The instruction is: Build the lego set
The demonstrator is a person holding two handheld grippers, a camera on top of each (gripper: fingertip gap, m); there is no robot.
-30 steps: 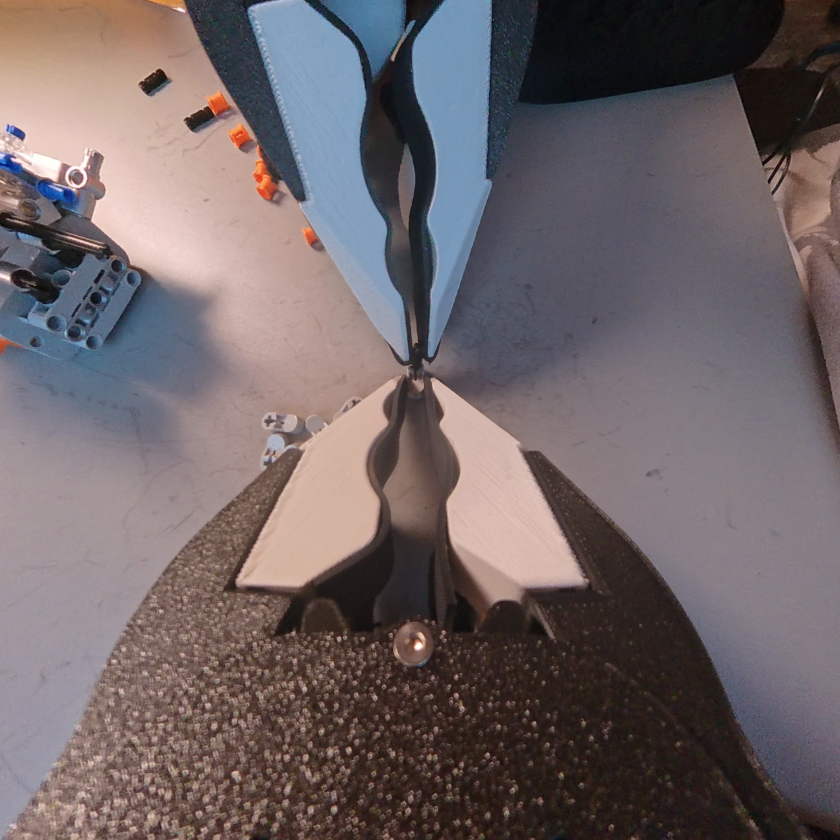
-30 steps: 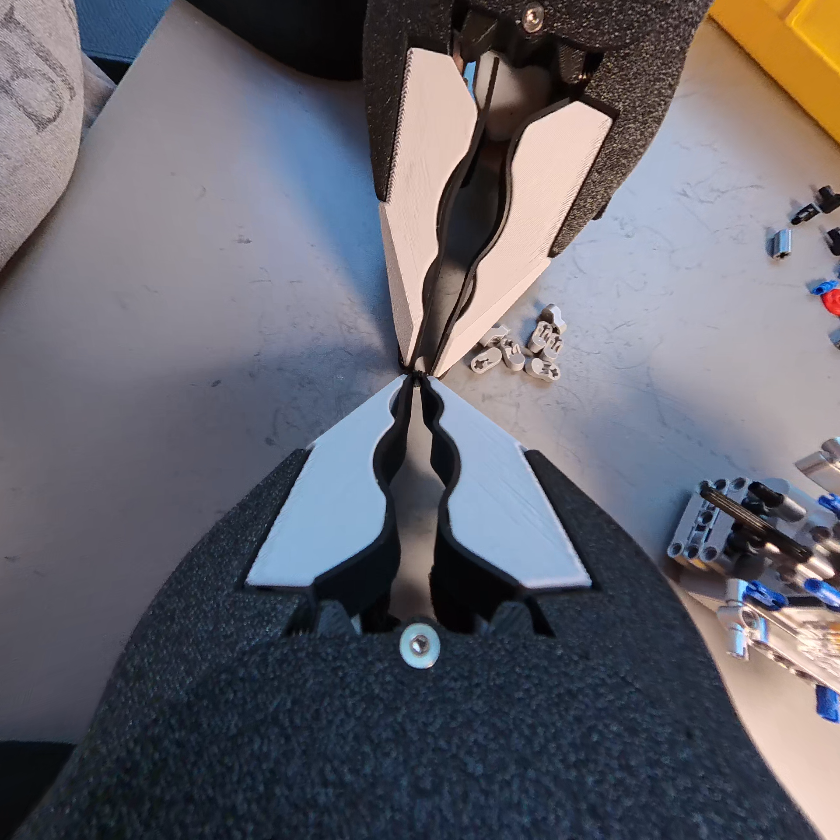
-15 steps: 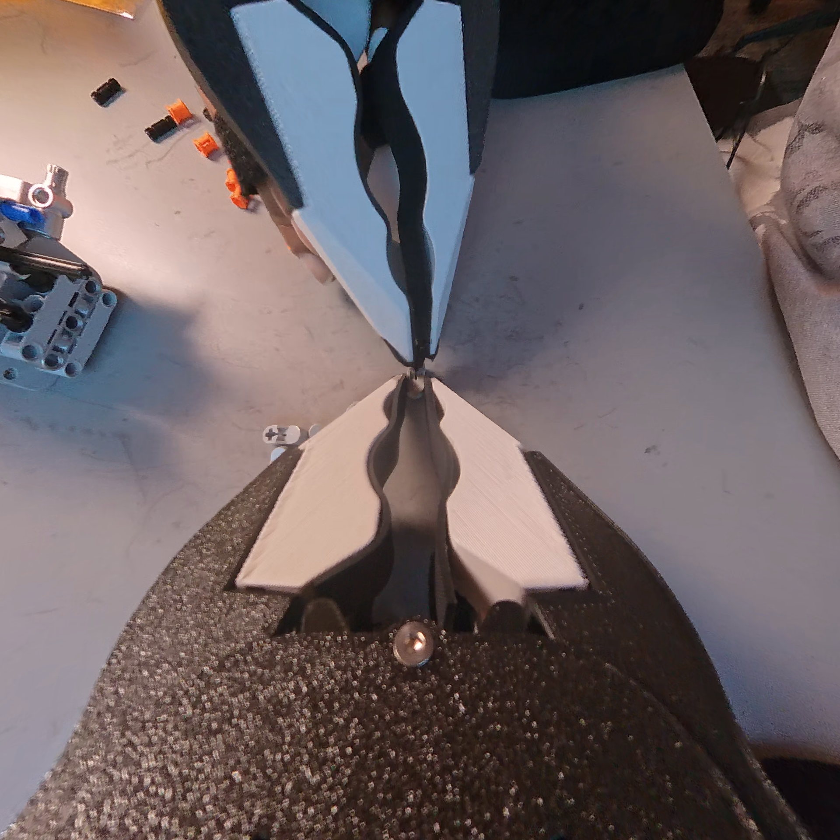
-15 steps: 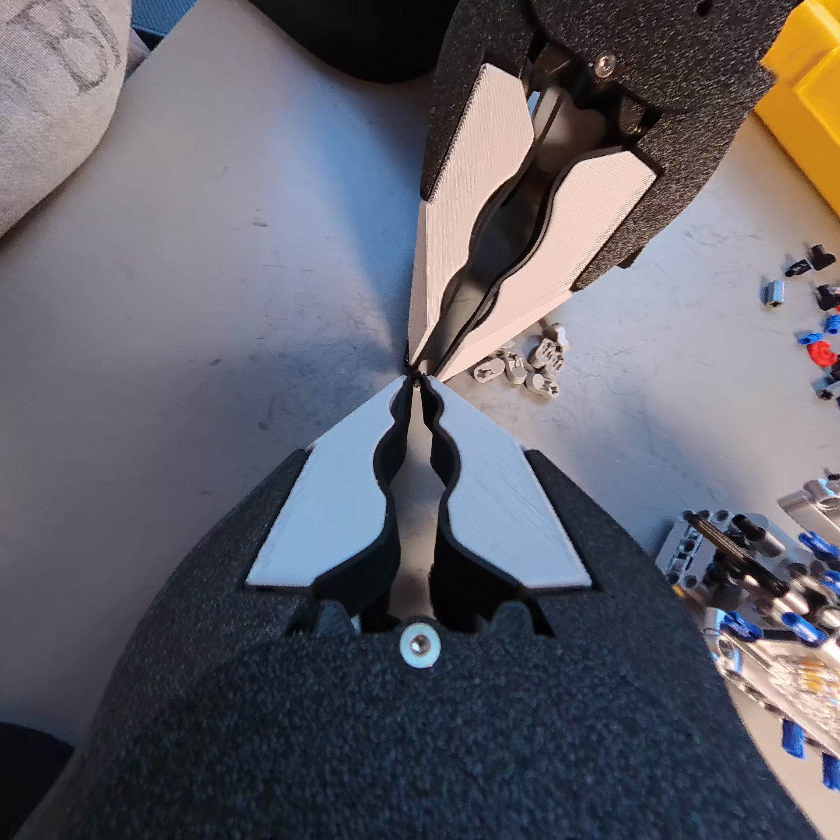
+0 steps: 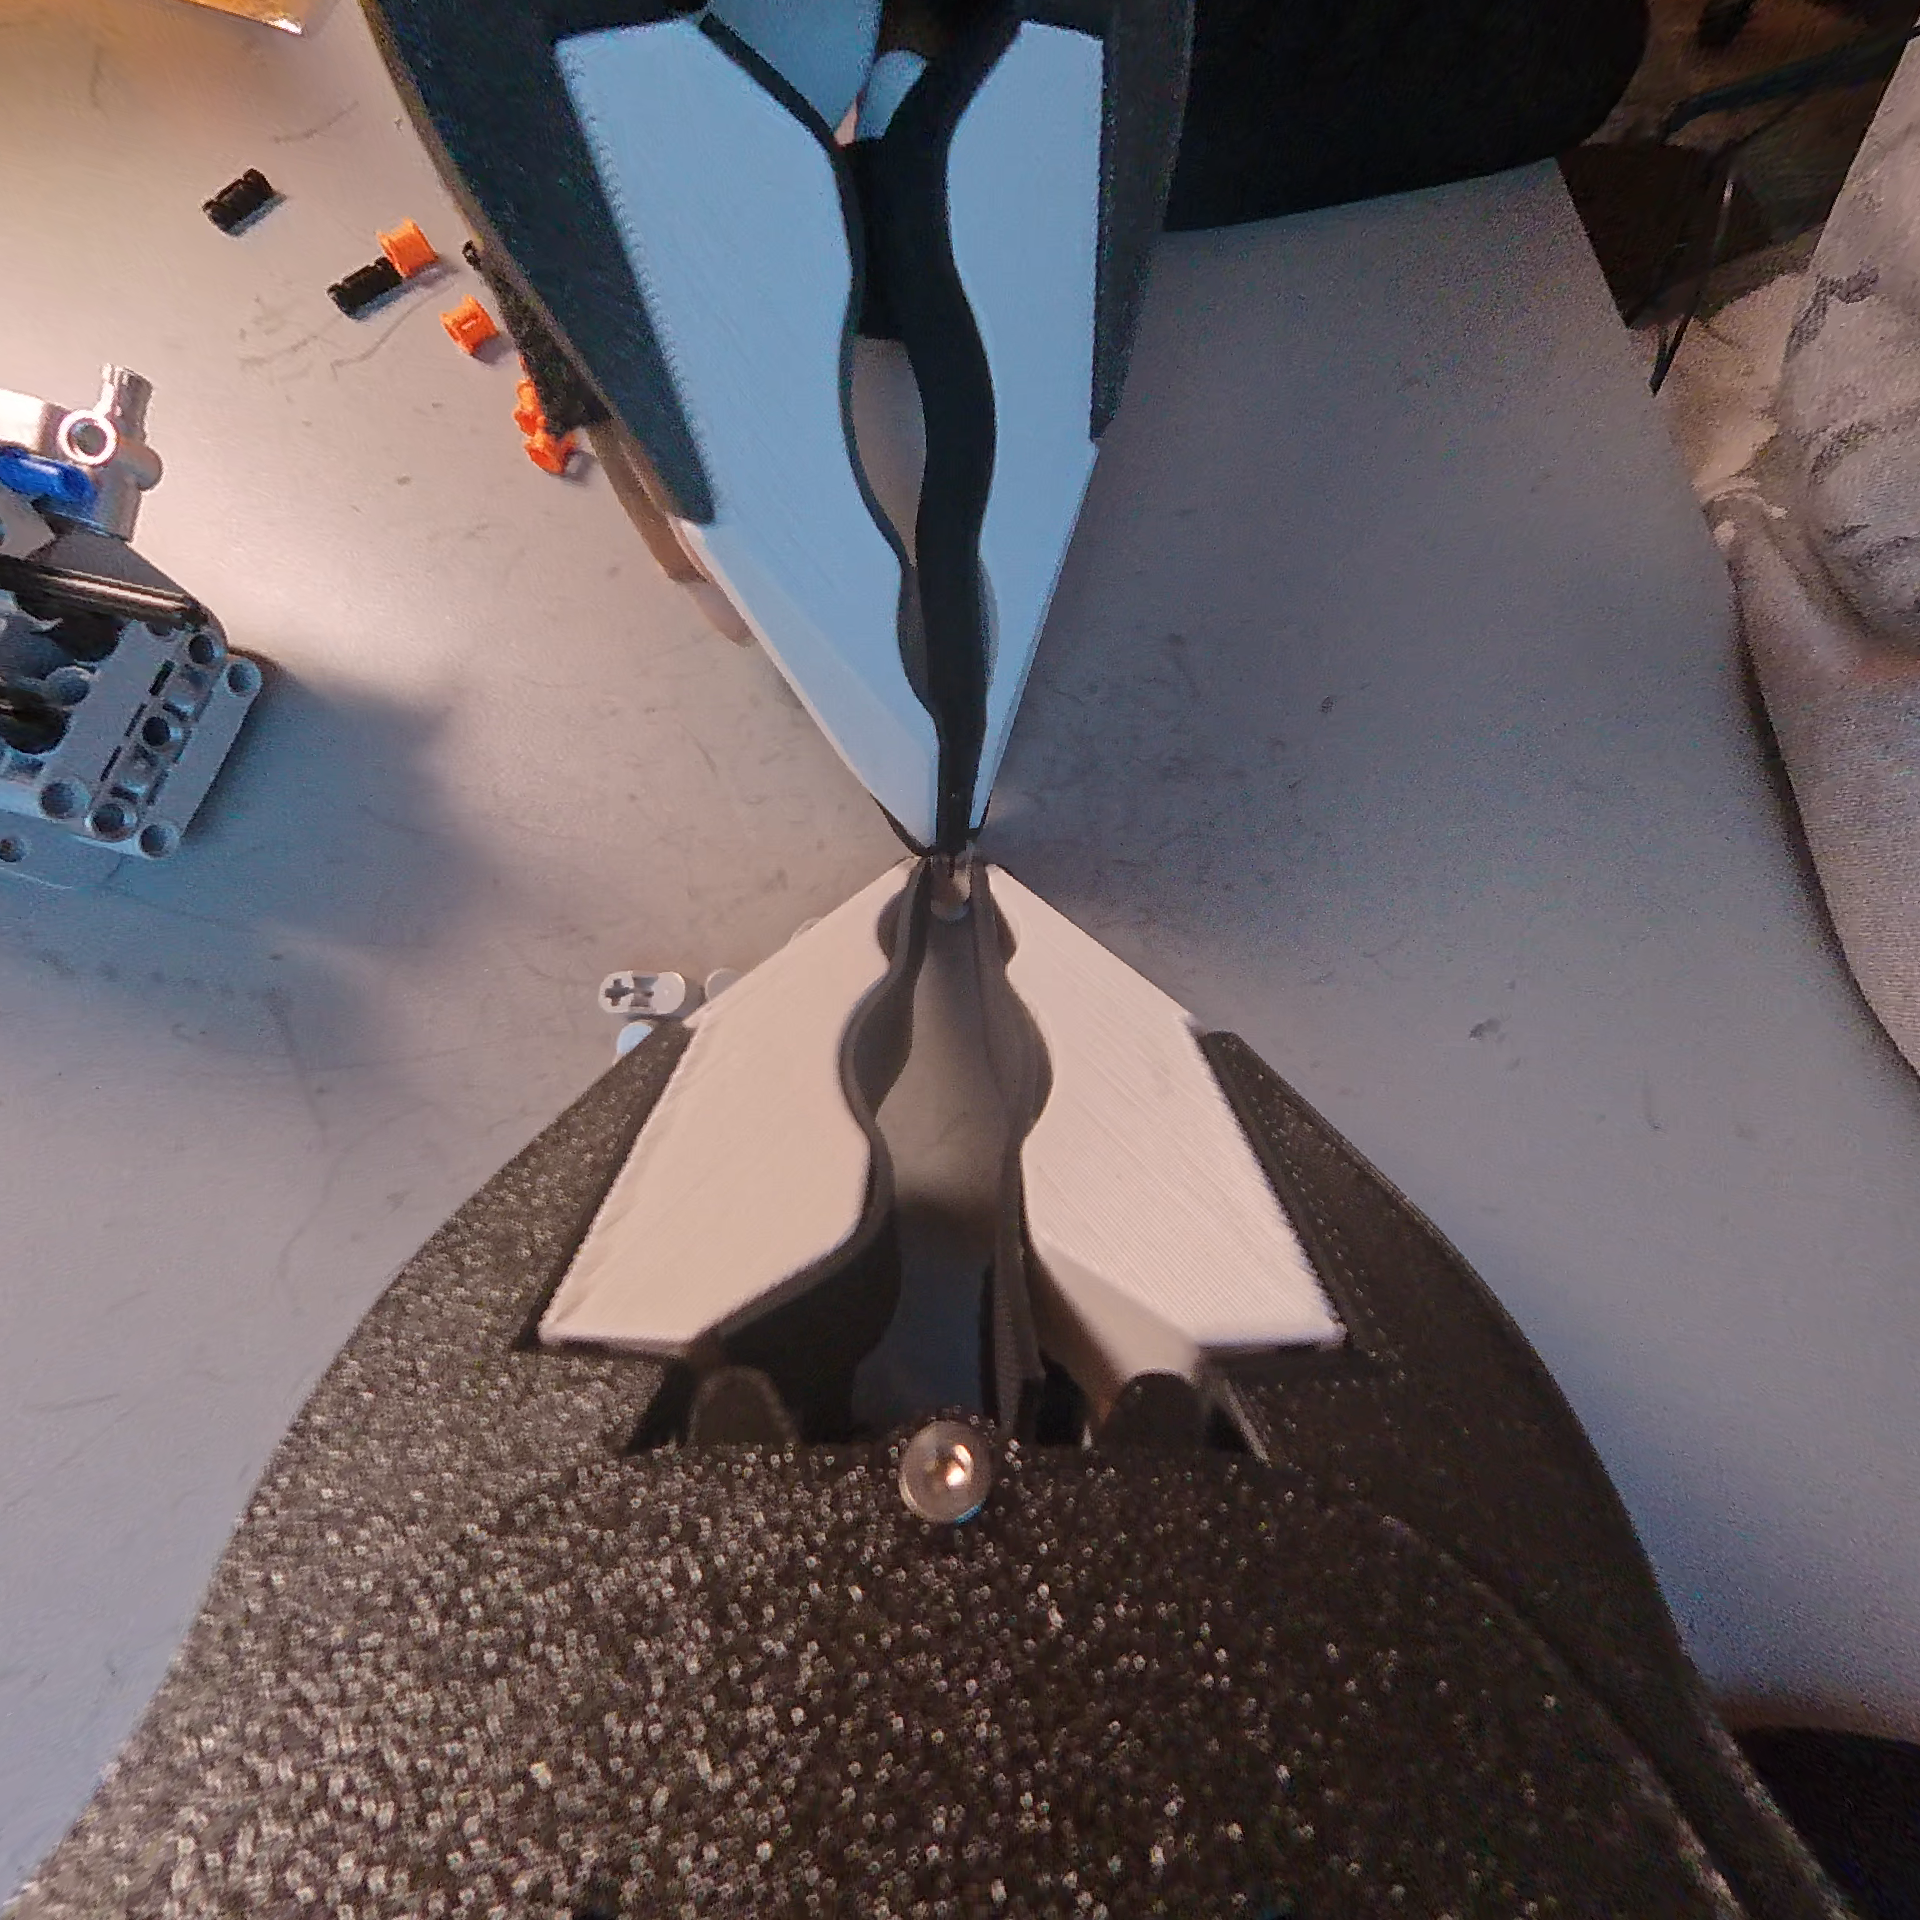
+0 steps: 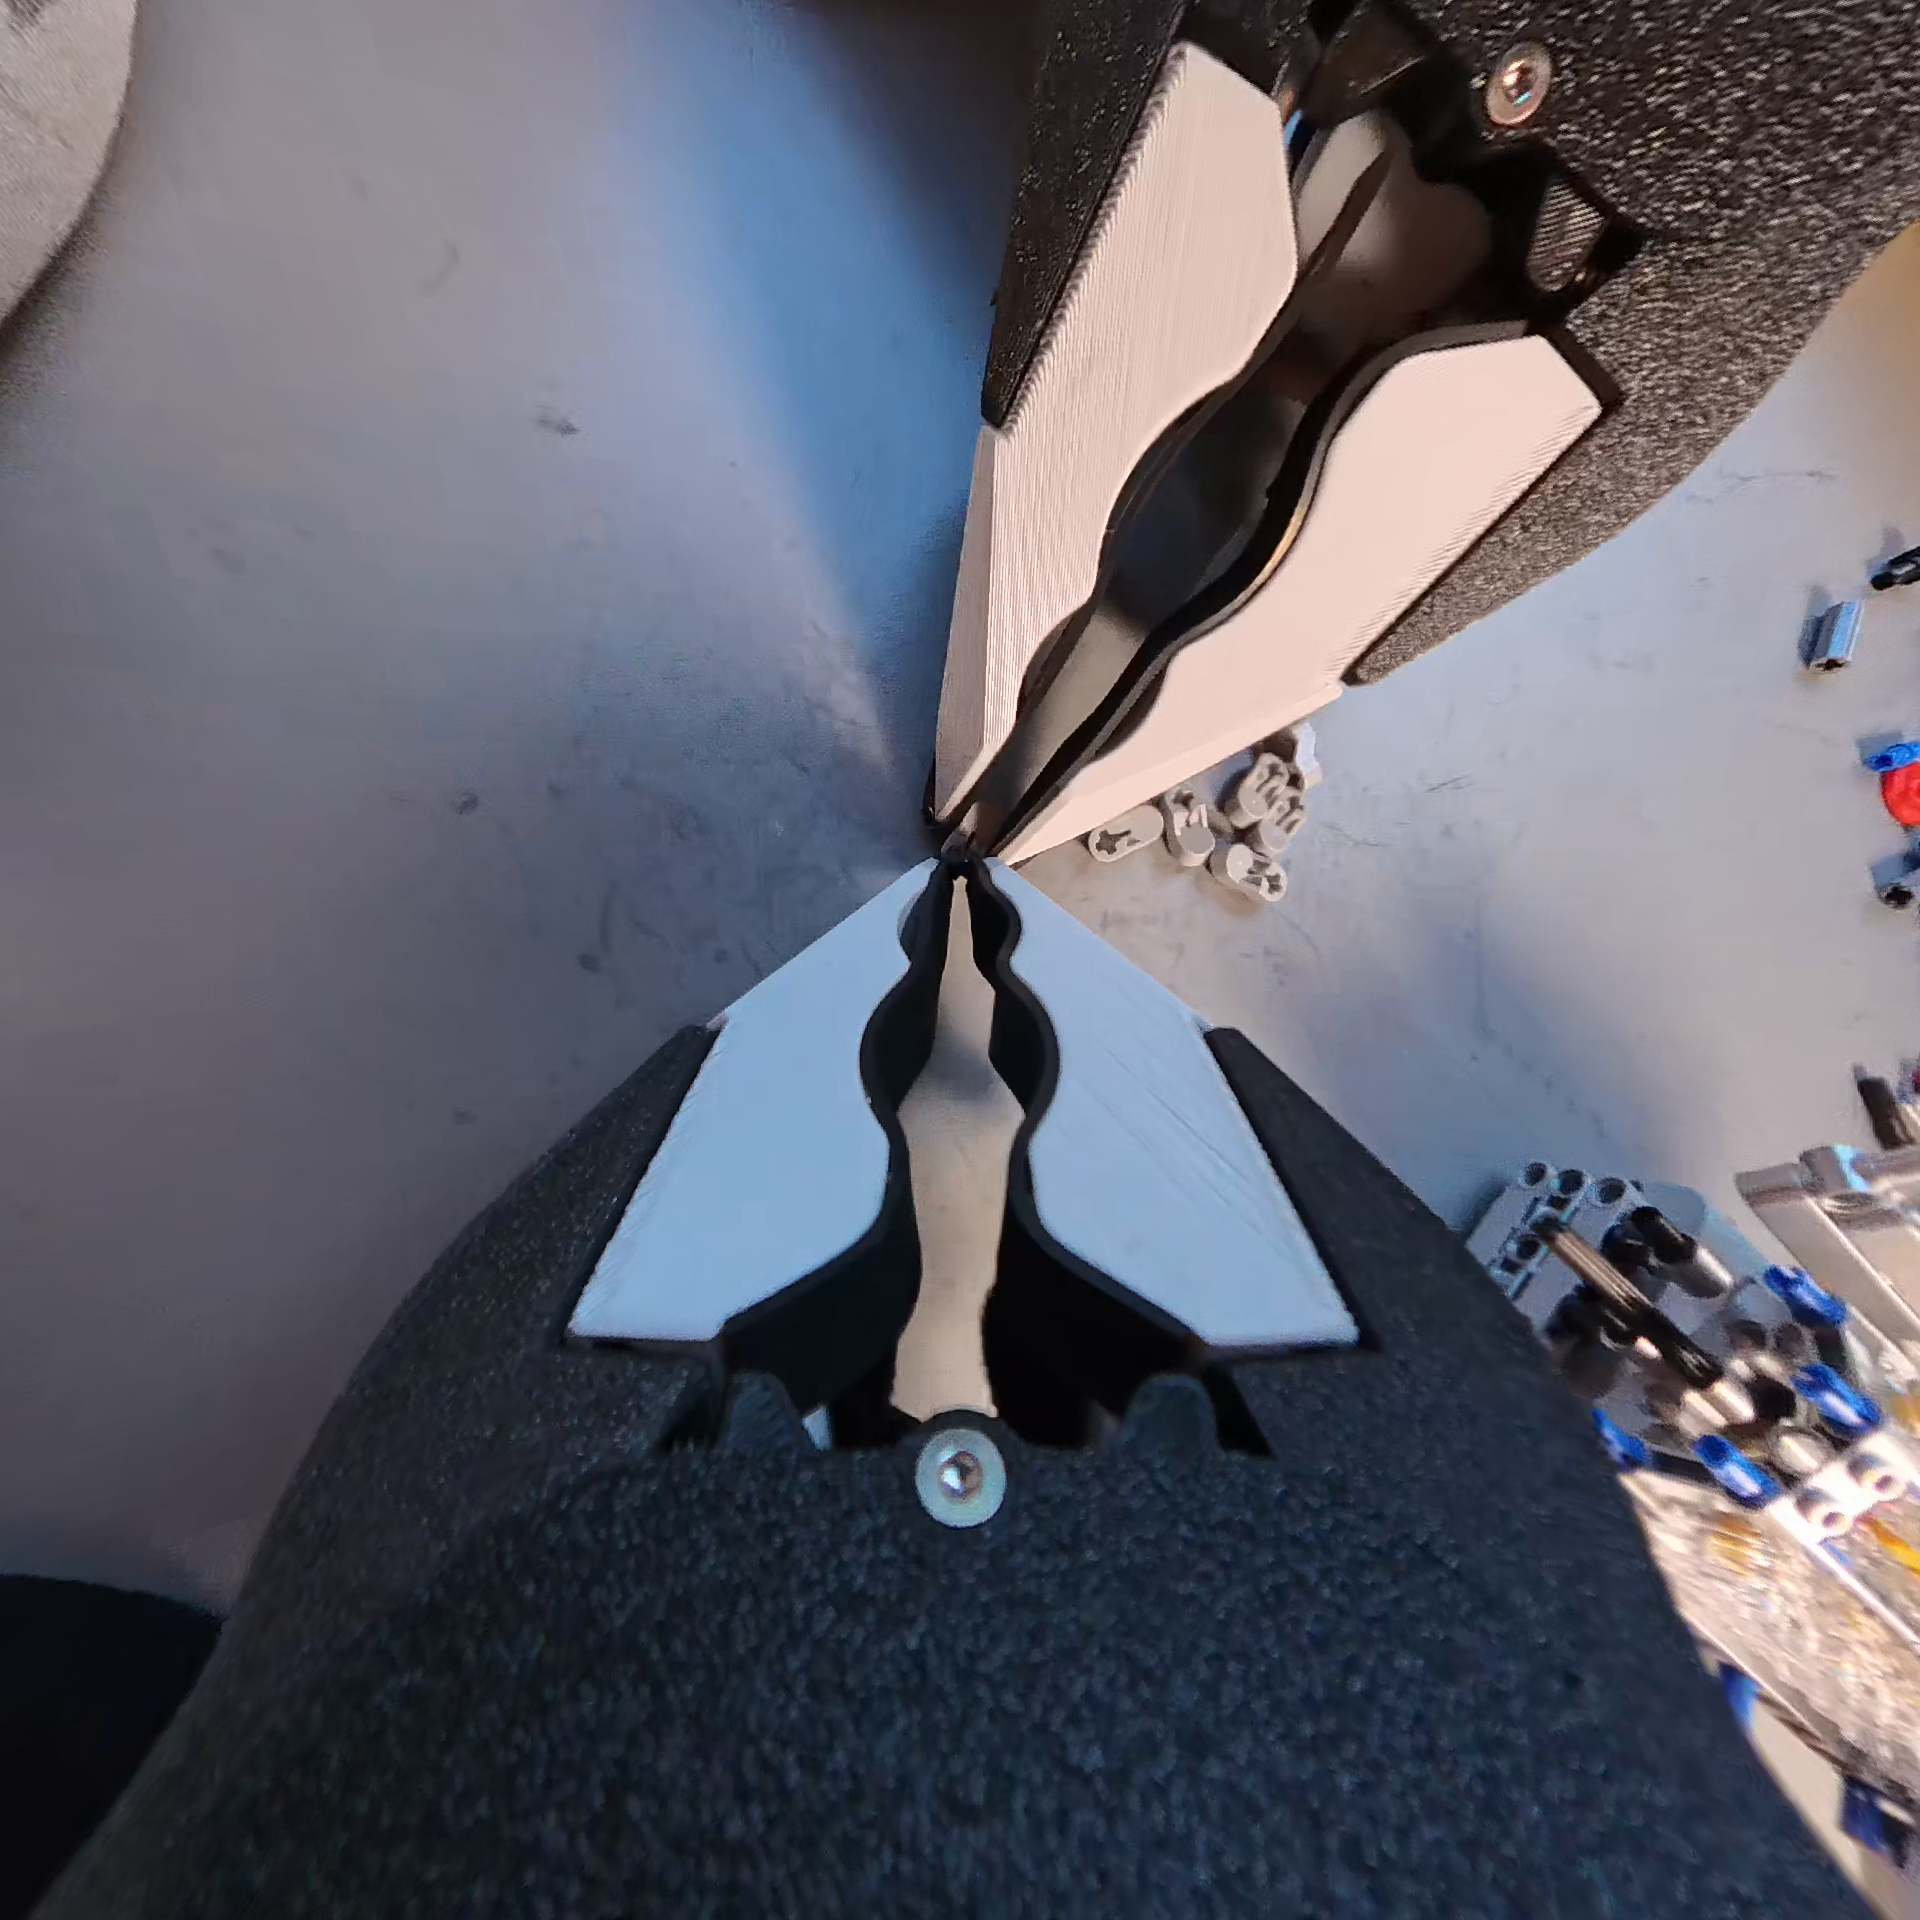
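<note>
Meeting tip to tip — left gripper (image 5: 948,883), right gripper (image 6: 961,868) — mid-table (image 5: 1403,831).

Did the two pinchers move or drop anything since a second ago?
The left gripper and right gripper stayed shut, tip to tip, on a tiny grey piece. Both swung together, so the left gripper leans more rightward in the right wrist view. Loose grey connectors stayed on the table.

The grey brick assembly (image 5: 99,717) was cut off by the left edge; the tiny piece (image 5: 948,902) pinched between both gripper tips was too small to identify.
</note>
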